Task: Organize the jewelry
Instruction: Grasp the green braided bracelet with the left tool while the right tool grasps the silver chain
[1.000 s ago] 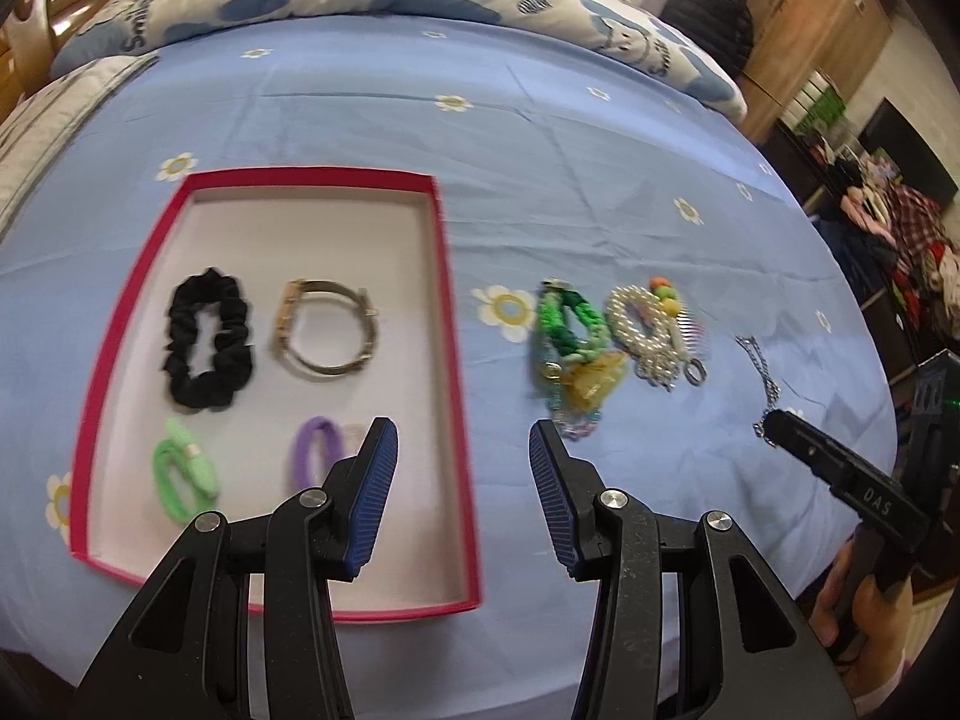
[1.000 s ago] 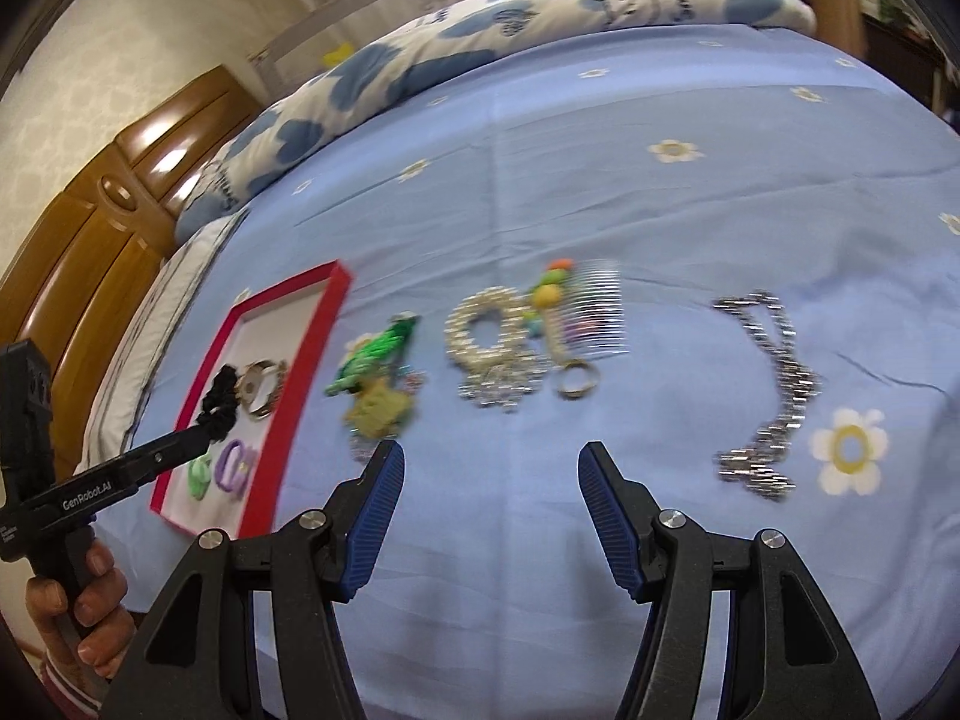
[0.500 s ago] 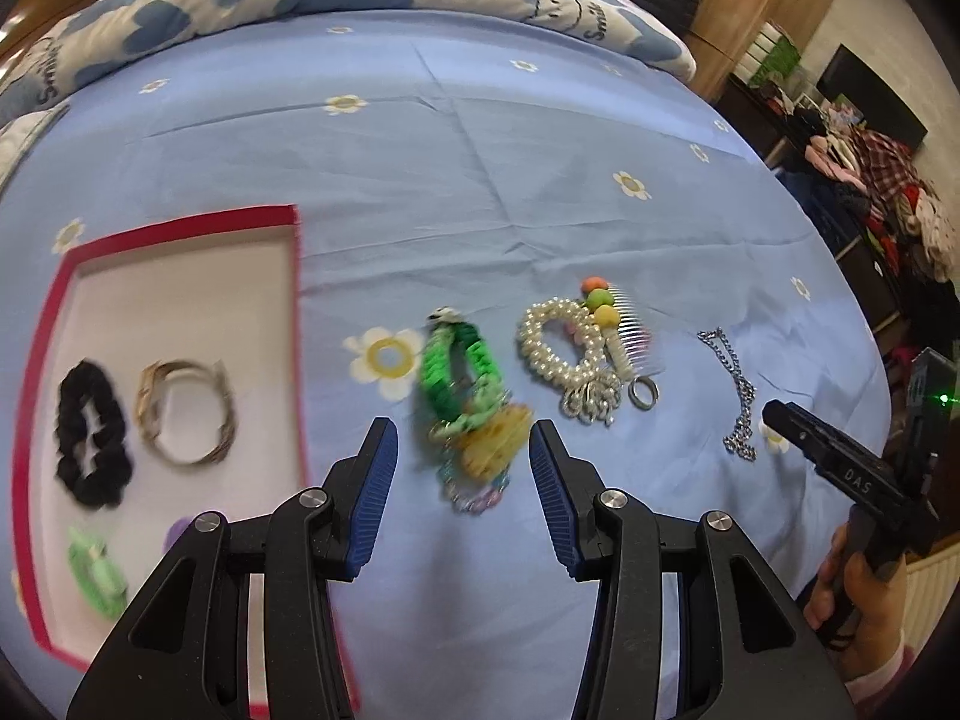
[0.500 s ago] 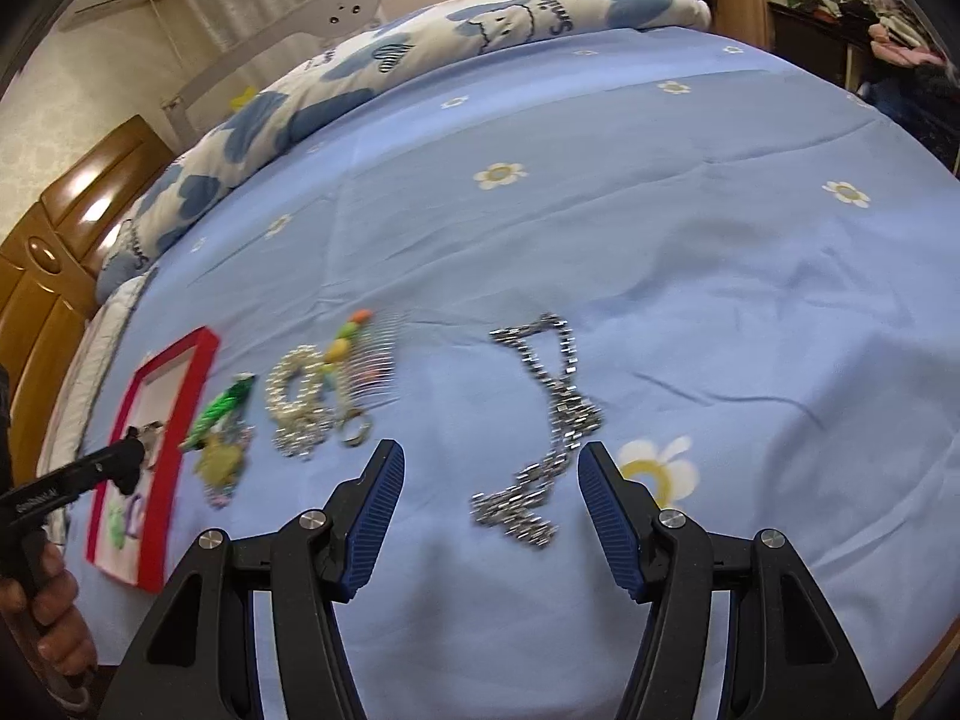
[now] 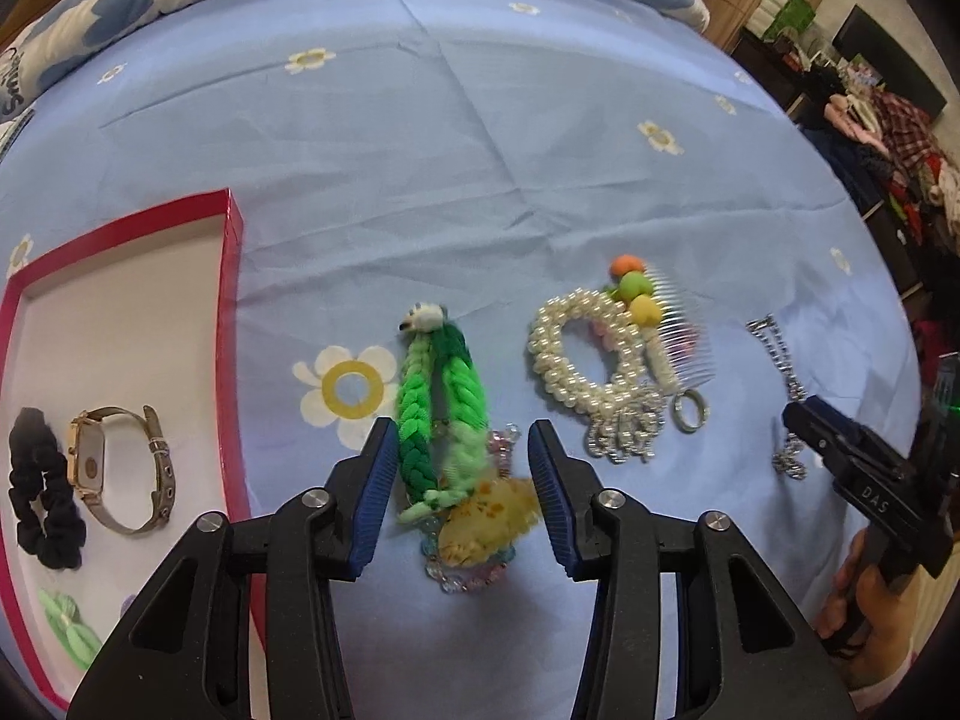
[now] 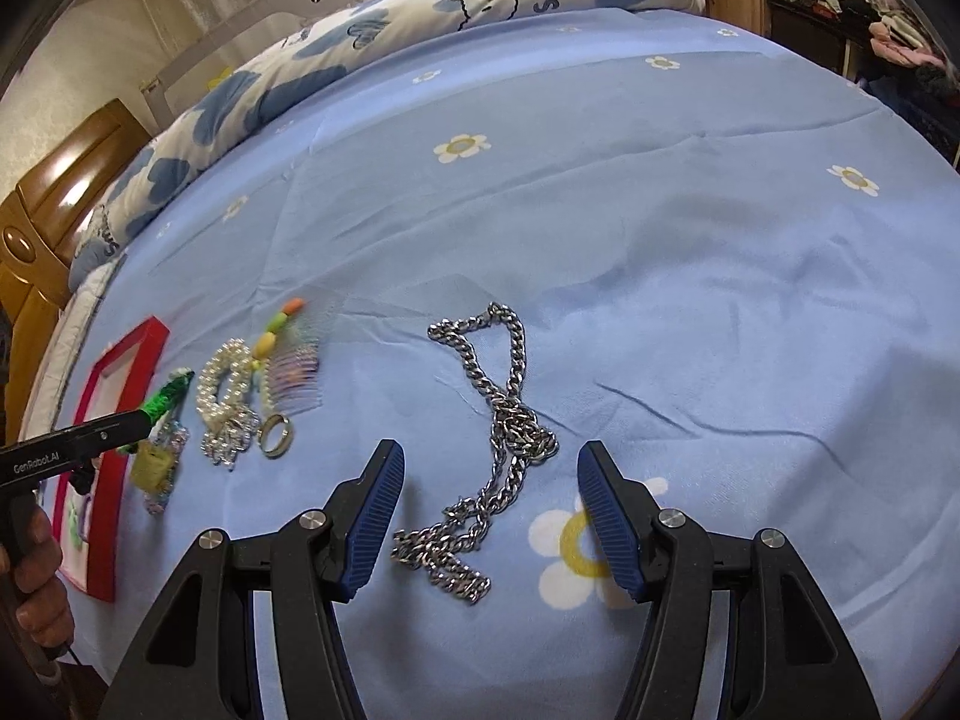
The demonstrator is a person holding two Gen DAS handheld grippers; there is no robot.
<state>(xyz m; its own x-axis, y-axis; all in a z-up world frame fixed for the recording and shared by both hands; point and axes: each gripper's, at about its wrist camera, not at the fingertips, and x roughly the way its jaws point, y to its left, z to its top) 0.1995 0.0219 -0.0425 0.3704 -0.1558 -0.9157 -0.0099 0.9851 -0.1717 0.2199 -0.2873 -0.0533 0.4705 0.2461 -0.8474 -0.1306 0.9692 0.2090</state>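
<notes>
Blue bedsheet [image 5: 480,138] printed with daisies covers the bed, with a blue-and-white quilt [image 6: 372,30] bunched along its far edge; at the left lies a red-rimmed tray [image 5: 231,300] holding a black scrunchie [image 5: 39,492], a wristwatch [image 5: 114,468] and a green hair tie [image 5: 66,630]; on the sheet beside the tray lie a green braided band [image 5: 441,396] over a yellow charm [image 5: 486,519] and clear beads, then a pearl bracelet [image 5: 576,354], a hair comb [image 5: 678,330] with coloured balls and a small ring [image 5: 690,411]; the left gripper [image 5: 462,474] hangs over the braided band, its jaws just narrowed around band and charm, the pads not visibly pressing on either; the right gripper [image 6: 489,504] stands released, jaws wide on either side of the silver chain [image 6: 498,438] lying tangled on the sheet, apart from it; a hand [image 6: 36,564] grips the left tool's handle.
</notes>
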